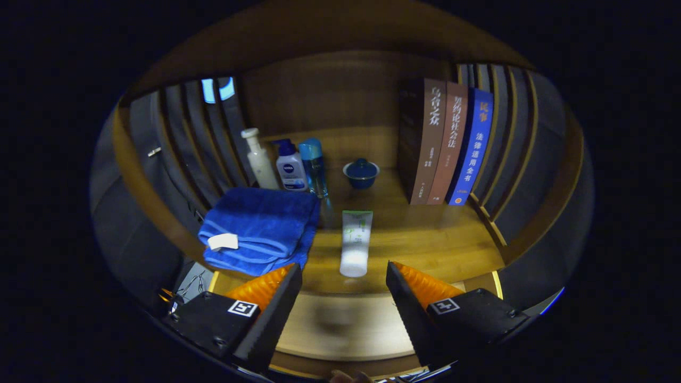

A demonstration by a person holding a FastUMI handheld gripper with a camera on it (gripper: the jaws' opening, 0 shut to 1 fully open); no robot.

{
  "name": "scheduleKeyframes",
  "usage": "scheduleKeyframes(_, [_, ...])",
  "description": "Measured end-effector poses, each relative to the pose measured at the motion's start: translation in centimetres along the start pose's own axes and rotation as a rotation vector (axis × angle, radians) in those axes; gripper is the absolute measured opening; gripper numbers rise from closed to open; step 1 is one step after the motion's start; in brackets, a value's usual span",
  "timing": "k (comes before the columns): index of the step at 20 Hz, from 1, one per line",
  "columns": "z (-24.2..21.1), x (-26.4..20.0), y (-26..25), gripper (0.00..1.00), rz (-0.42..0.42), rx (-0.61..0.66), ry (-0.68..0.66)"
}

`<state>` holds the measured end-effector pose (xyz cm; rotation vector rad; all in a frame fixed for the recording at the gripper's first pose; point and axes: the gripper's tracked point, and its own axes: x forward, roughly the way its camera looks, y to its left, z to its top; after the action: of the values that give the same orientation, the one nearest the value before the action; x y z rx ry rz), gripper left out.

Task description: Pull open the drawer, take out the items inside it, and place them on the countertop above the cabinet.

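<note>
While fingers (343, 276) gape empty, a tube (356, 242) lies just ahead.

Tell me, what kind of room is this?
Probably a mock-up of a home bathroom or bedroom shelf. On the wooden countertop sit a folded blue towel, lotion bottles and upright books. The hand-held gripper hangs open just short of a white tube.
</note>
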<state>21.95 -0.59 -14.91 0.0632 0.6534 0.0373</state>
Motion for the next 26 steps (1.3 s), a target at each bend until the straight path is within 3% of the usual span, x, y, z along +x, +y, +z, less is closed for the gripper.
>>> scheduleKeyframes(4, [-3.0,-6.2,0.2,1.0,-0.008,0.012,-0.14])
scheduleKeyframes(11, [-12.9,-11.6,0.3,1.0,-0.007,0.048,-0.232])
scheduleKeyframes(18, [-19.3,-10.6,-0.3,1.0,-0.034,0.079,-0.238])
scheduleKeyframes(26, [-20.8,-7.7,-0.6,1.0,-0.024,0.077,-0.215])
